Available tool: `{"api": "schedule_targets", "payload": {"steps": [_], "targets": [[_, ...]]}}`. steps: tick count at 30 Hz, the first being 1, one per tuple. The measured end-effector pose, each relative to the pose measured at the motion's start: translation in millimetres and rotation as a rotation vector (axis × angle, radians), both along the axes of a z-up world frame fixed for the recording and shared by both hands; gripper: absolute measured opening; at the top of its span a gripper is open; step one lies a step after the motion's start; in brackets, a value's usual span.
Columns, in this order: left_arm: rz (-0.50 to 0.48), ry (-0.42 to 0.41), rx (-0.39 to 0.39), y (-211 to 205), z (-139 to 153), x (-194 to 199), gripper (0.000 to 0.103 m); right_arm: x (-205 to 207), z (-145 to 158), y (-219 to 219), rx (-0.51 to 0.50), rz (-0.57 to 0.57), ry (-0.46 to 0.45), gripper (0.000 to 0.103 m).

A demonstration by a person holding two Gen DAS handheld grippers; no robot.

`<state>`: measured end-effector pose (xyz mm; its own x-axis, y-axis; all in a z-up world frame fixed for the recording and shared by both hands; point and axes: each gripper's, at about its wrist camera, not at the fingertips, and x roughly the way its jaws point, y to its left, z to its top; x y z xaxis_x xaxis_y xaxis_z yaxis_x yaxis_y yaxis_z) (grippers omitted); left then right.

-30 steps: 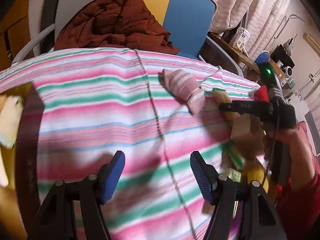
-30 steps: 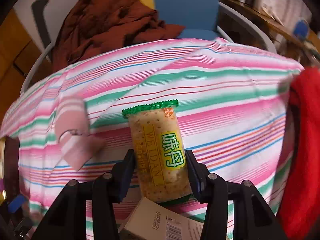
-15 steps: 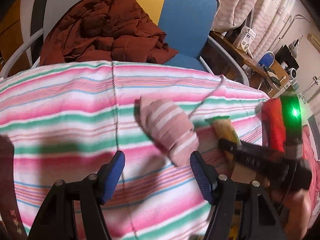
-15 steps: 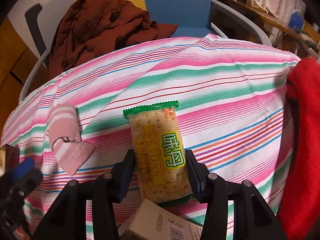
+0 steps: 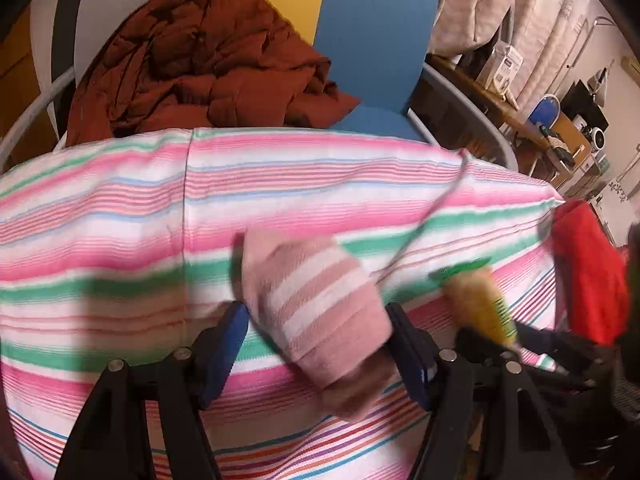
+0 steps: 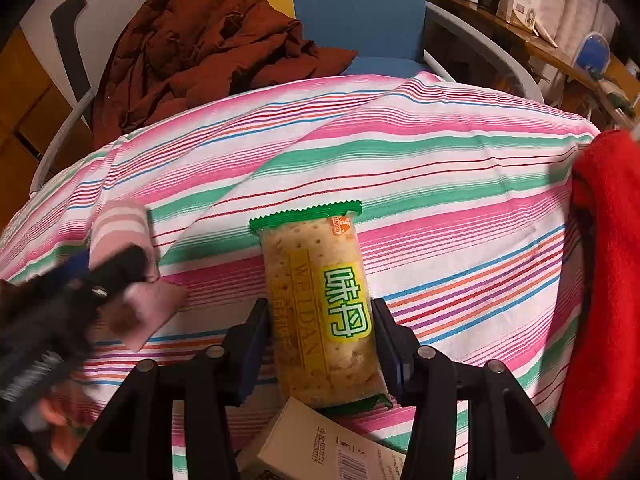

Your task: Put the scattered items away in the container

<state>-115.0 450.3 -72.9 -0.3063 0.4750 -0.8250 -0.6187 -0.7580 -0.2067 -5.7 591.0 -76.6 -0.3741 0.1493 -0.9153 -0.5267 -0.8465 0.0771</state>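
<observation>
A pink striped sock (image 5: 316, 308) lies on the striped cloth (image 5: 120, 208). My left gripper (image 5: 320, 356) is open, its blue pads on either side of the sock's near end. The sock also shows in the right wrist view (image 6: 124, 232), with the left gripper (image 6: 96, 276) over it. My right gripper (image 6: 320, 344) is shut on a cracker packet (image 6: 320, 300) with a green and yellow label and holds it just above the cloth. The packet also shows in the left wrist view (image 5: 476, 300).
A small cardboard box (image 6: 320, 444) lies under the right gripper. A red cloth (image 6: 604, 280) lies at the right edge of the table. A chair with a brown jacket (image 5: 200, 60) stands behind the table. A cluttered desk (image 5: 552, 128) is at the far right.
My left gripper has moved right and forward to the pink sock, which now sits between its open fingers. The right gripper has kept its hold on the packet.
</observation>
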Motion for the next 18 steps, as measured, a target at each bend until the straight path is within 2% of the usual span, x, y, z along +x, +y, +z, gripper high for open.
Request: {"api": "schedule_targets", "payload": {"steps": [3, 5, 7, 11, 13, 15, 18], "targets": [[-0.029, 0.055, 0.001, -0.2, -2.9, 5.7, 0.069, 0.3, 1.3, -1.2, 0.005, 0.002, -0.004, 0.052], [-0.054, 0.118, -0.014, -1.8, -5.1, 11.6, 0.062, -0.5, 0.1, -1.0, 0.008, 0.004, -0.004, 0.053], [-0.078, 0.159, -0.015, -4.4, -7.5, 16.7, 0.060, 1.6, 0.4, 0.0, 0.009, 0.005, -0.003, 0.053], [-0.095, 0.159, -0.008, -7.6, -7.1, 16.1, 0.058, 0.1, -2.4, -0.4, 0.016, 0.008, -0.001, 0.053], [-0.111, 0.171, -0.003, -9.9, -7.5, 18.7, 0.054, -1.5, -2.9, -0.6, 0.020, 0.010, 0.001, 0.053], [-0.113, 0.175, 0.010, -15.6, -6.7, 20.2, 0.044, -4.1, -3.3, 0.7, 0.018, 0.008, 0.006, 0.051], [-0.103, 0.171, 0.039, -26.6, -6.4, 21.9, 0.038, -4.1, -2.4, 2.1, 0.013, -0.001, 0.021, 0.050]]}}
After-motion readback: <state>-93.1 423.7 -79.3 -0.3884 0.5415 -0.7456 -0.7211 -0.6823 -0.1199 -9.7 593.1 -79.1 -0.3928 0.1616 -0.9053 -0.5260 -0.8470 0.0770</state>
